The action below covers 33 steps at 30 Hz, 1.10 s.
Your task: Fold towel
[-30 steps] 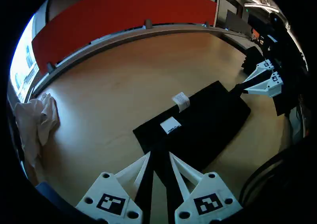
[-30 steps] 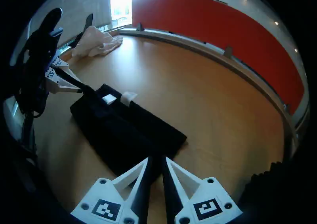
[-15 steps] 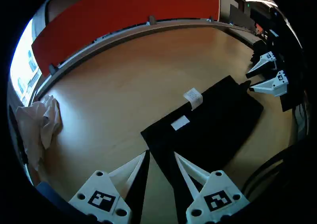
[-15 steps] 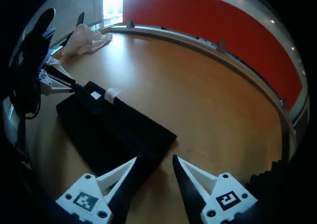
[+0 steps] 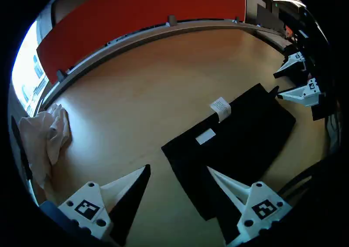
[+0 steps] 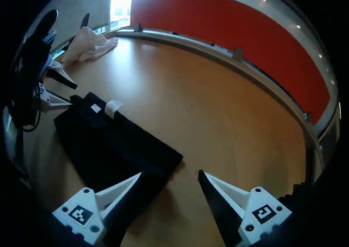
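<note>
- Cloth, pale and crumpled: is being shown lying at the far left of the wooden table, well apart from the towel.
- Left gripper: is being held with jaws spread wide and nothing pinched. One finger is being seen over bare wood, the other over the towel's near corner; contact cannot be told.
- Towel, black: is being shown folded into a flat rectangle on the table, right of centre, with a white tag at its far edge.
- Right gripper: is being held just beside the towel's far right corner, jaws parted, nothing gripped.
- Partition, red: is being seen running along the table's far rim.
</note>
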Each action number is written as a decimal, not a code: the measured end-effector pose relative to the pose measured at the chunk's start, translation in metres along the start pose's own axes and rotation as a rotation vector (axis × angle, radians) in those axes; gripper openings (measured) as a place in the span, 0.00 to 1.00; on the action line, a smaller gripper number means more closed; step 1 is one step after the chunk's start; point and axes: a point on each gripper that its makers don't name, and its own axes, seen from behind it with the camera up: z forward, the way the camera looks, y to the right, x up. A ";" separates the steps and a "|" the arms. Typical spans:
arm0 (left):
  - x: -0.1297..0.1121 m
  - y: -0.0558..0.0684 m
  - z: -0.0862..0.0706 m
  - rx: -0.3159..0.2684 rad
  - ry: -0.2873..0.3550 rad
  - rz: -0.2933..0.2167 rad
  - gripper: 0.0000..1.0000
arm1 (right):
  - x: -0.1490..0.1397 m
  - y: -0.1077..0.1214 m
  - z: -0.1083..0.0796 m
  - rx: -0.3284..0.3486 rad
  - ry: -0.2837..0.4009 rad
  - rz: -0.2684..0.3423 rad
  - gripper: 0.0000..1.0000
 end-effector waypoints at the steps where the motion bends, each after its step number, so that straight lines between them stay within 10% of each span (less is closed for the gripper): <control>1: 0.001 -0.001 0.000 0.003 0.003 -0.003 0.95 | 0.001 0.000 0.000 -0.002 0.001 -0.002 0.91; 33: -0.016 -0.002 -0.028 0.030 0.017 -0.081 0.96 | -0.008 -0.021 -0.031 0.003 0.030 0.020 0.91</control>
